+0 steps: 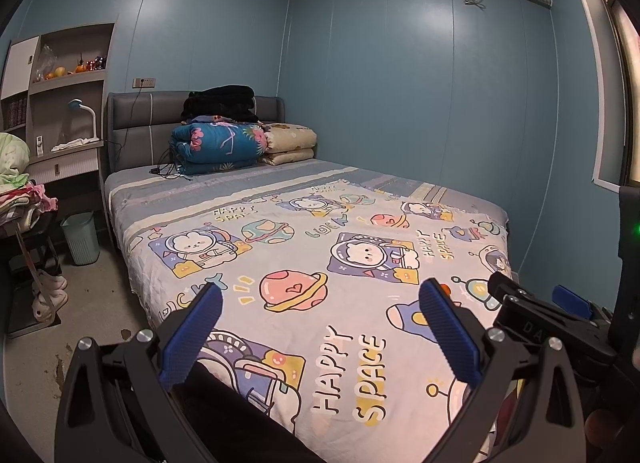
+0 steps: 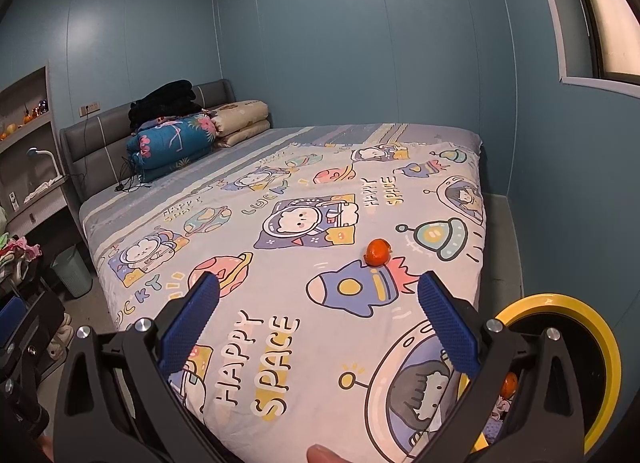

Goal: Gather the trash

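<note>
Right gripper: jaws spread wide, empty, held low over the foot of the bed.
Yellow-rimmed bin: at 4 o'clock, beside the bed's edge; an orange piece inside.
Orange trash item: roundish, no clear long axis, on the sheet at 1 o'clock, apart from the fingers; right arm nearer.
Left gripper: jaws spread wide, empty.
Green basket: on the floor at 10 o'clock, well apart.
</note>
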A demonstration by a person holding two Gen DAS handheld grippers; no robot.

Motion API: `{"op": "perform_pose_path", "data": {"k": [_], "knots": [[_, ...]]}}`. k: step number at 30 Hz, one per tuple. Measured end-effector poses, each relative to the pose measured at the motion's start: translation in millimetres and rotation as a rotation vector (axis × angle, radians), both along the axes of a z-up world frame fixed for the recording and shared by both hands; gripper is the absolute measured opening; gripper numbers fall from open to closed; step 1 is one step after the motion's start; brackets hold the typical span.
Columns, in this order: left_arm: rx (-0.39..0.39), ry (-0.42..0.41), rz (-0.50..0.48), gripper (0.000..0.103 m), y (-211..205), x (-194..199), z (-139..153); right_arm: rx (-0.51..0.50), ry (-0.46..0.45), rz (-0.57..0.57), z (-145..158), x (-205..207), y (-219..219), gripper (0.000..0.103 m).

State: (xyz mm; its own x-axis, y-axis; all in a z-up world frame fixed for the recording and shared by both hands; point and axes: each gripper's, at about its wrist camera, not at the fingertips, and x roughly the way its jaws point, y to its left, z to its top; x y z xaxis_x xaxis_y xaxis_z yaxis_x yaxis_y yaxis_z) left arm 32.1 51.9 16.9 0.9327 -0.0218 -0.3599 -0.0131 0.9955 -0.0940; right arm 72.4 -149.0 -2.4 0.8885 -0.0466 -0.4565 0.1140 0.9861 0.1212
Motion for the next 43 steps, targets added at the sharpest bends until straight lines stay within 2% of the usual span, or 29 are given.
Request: {"op": "perform_pose_path", "data": {"k": [43], "knots": [[-0.011,0.027,-0.021,0.095,1.4,3.3,-7.4,0.02,0.026,-0.005,-9.0,0.0,-3.1,0.095]]}}
